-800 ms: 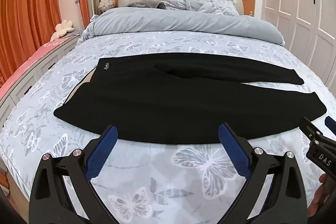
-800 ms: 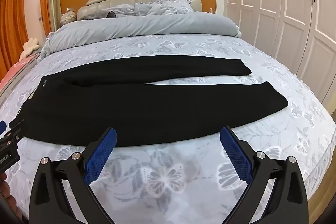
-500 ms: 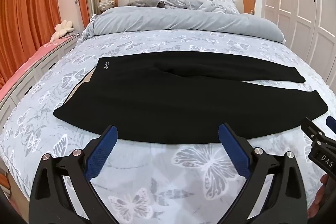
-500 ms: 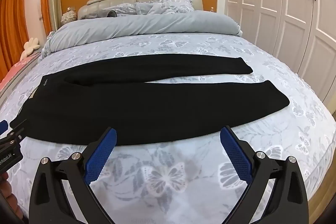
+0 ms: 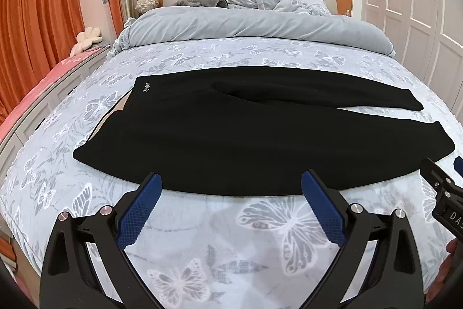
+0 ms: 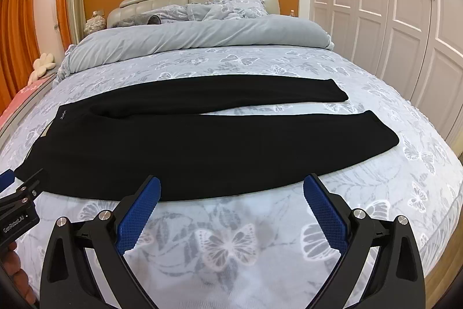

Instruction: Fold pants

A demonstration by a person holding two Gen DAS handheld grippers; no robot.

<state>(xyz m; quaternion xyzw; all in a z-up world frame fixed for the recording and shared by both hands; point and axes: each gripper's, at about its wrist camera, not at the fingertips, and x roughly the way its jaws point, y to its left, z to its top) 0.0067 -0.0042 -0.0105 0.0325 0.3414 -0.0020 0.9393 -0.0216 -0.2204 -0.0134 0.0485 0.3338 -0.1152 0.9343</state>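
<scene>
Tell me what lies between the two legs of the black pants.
Only a bare wedge of butterfly-print bedsheet separates the legs of the black pants, widening toward the cuffs; the right wrist view shows it best.

Bright, even indoor light in both wrist views, with no single source visible. Soft and weak shadows only, a faint one on the butterfly bedsheet (image 5: 260, 236) under the grippers. No detail at all inside the black pants (image 5: 246, 141), only a flat dark shape. Mild glare on the white wardrobe doors (image 6: 405, 19). Strong fisheye bending: curved door lines, rounded bed, black vignette in every corner. Sharp focus in the middle, slightly softer near the edges. No motion blur.
</scene>
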